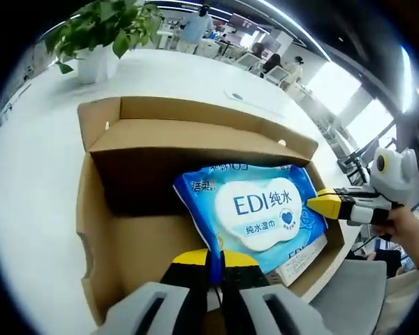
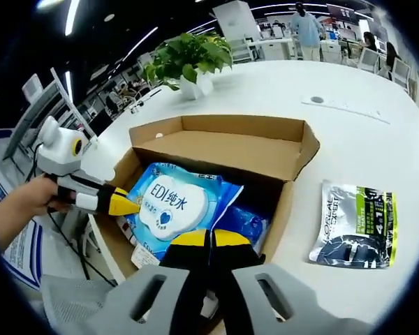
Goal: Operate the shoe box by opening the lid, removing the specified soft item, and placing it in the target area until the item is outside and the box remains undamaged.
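Box [image 1: 126,230] lid was open, both claws [image 1: 215,259] [image 2: 209,241] shut & empty; wipes pack [image 1: 255,209] looked soft, slippery, so pinch at corner.

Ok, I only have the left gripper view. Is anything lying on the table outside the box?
Observer: Yes. In the right gripper view a silver and black pouch lies flat on the white table, beside the open box.
Operator: And what does my left gripper look like from there?
Observer: The left gripper comes in from the side, held by a hand, its yellow tip against the wipes pack.
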Demonstrator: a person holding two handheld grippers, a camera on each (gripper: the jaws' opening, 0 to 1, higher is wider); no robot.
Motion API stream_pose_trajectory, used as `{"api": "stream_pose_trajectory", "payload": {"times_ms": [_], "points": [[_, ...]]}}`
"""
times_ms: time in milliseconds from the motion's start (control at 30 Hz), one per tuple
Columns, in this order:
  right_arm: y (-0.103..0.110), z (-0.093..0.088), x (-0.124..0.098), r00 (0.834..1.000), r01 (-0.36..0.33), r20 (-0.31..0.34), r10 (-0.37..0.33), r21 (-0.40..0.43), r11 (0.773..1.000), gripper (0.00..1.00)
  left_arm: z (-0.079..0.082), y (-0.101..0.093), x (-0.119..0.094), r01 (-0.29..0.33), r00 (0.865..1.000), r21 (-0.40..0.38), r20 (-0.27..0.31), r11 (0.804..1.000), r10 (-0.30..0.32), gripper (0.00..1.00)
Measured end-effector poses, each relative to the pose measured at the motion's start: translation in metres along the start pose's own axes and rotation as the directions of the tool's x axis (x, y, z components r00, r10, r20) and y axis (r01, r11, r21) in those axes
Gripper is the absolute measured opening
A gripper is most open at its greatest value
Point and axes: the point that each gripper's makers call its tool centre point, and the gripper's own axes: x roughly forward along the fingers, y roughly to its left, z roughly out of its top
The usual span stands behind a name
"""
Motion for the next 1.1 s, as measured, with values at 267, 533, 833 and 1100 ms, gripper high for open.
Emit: {"api": "stream_pose_trajectory", "payload": {"times_ms": [267, 533, 833, 1100], "points": [[0.003, 0.010, -0.011, 1.000, -0.018, 0.026, 0.017, 0.026, 1.000, 0.00, 0.011, -0.007, -0.014, -0.002, 0.999, 0.028, 0.036, 1.000, 0.001, 0.03], [0.002, 0.023, -0.027, 0.998, -0.028, 0.060, 0.026, 0.045, 0.999, 0.00, 0.024, -0.021, -0.026, 0.005, 0.997, 0.052, 0.074, 0.999, -0.009, 0.03], [-0.007, 0.031, -0.045, 0.996, -0.025, 0.085, 0.020, 0.068, 0.997, 0.00, 0.035, -0.041, -0.027, 0.013, 0.995, 0.074, 0.099, 0.997, -0.020, 0.03], [-0.026, 0.034, -0.065, 0.995, -0.006, 0.100, -0.003, 0.088, 0.996, 0.00, 0.041, -0.063, -0.021, 0.050, 0.993, 0.083, 0.104, 0.995, -0.058, 0.03]]}}
